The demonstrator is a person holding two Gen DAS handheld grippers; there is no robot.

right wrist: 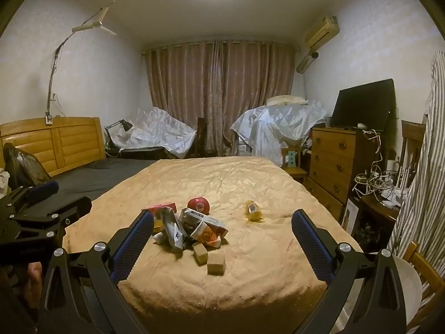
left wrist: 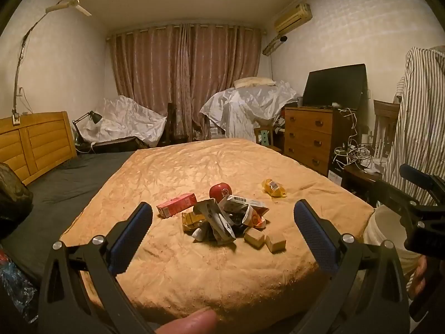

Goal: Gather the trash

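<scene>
Grippers first: my left gripper (left wrist: 222, 231) and right gripper (right wrist: 222, 239) gape wide, both empty. Trash pile (left wrist: 222, 220) sits ahead on the blanket (left wrist: 194, 167); yellow wrapper (left wrist: 274, 188) lies farther off. Collection not begun; I judge next move: reach forward, pinch one piece.

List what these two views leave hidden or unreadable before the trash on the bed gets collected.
- Bottom of the wrapper pile: both views, top wrappers cover it.
- Print on the pink box: left view, too small; right view, mostly behind the pile.
- White bucket: right view, cut off by the gripper frame; inside unseen.
- Black bag: left view, cut by the edge.
</scene>
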